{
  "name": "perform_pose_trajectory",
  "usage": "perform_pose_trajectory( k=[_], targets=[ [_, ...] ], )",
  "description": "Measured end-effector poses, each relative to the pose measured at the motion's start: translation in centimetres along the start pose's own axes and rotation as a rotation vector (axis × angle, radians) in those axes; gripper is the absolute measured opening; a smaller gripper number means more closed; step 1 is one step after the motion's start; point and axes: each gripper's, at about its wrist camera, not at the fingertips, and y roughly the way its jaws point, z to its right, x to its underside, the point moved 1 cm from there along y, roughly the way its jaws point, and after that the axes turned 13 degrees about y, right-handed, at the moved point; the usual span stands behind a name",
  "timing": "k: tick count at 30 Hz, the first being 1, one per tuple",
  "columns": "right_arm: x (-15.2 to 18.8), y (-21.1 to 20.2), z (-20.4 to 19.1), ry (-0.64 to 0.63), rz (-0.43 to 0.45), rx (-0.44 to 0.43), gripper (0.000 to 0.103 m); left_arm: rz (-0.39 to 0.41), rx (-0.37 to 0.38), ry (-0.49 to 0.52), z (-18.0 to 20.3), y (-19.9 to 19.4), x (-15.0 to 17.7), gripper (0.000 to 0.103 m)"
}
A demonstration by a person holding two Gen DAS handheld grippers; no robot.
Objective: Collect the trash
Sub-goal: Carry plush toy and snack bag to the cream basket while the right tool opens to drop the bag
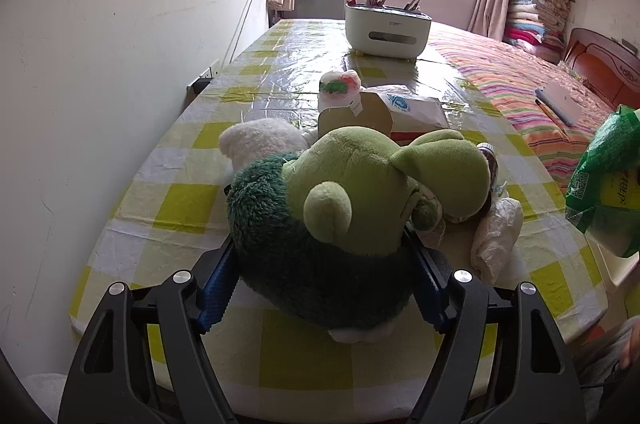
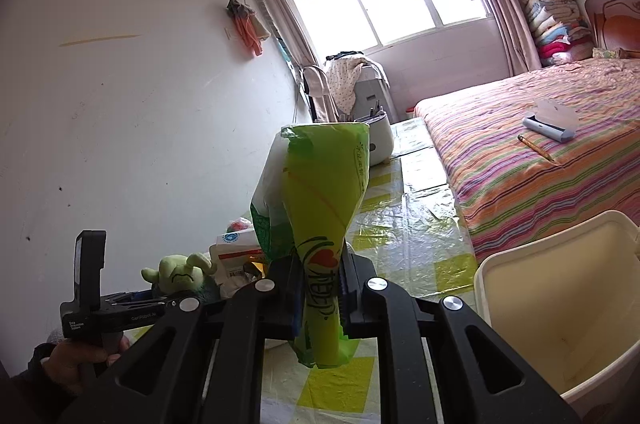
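A green plush toy (image 1: 360, 207) with a dark green furry body lies on the yellow-checked table (image 1: 180, 207). My left gripper (image 1: 322, 248) straddles its body, and both blue pads touch its flanks. My right gripper (image 2: 320, 276) is shut on a crumpled green plastic bag (image 2: 320, 191), held upright above the table's near edge. The same bag (image 1: 608, 183) shows at the right of the left wrist view. Behind and beside the toy lie a crumpled white plastic scrap (image 1: 496, 236), a cardboard flap (image 1: 356, 115), a white packet (image 1: 416, 107) and a red-green wrapper (image 1: 340, 85).
A cream bin (image 2: 560, 304) stands open at the table's near right corner. A white plush (image 1: 256, 139) lies left of the green toy. A white organiser box (image 1: 386, 31) stands at the table's far end. The striped bed (image 2: 540, 151) runs along the right; the wall (image 1: 120, 63) along the left.
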Motion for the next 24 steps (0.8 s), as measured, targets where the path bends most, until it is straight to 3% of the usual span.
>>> perform_pose_trajectory(
  k=[9,24],
  targets=[
    [-0.2,-1.5,1.1,0.005,0.039,0.032,0.013,0.109,0.019,0.079,3.5,-2.9,-1.0,0.073],
    [-0.9,-4.4,2.6,0.035,0.119,0.086,0.013,0.153,0.160,0.180,11.6,-4.3,-2.6,0.073]
  ],
)
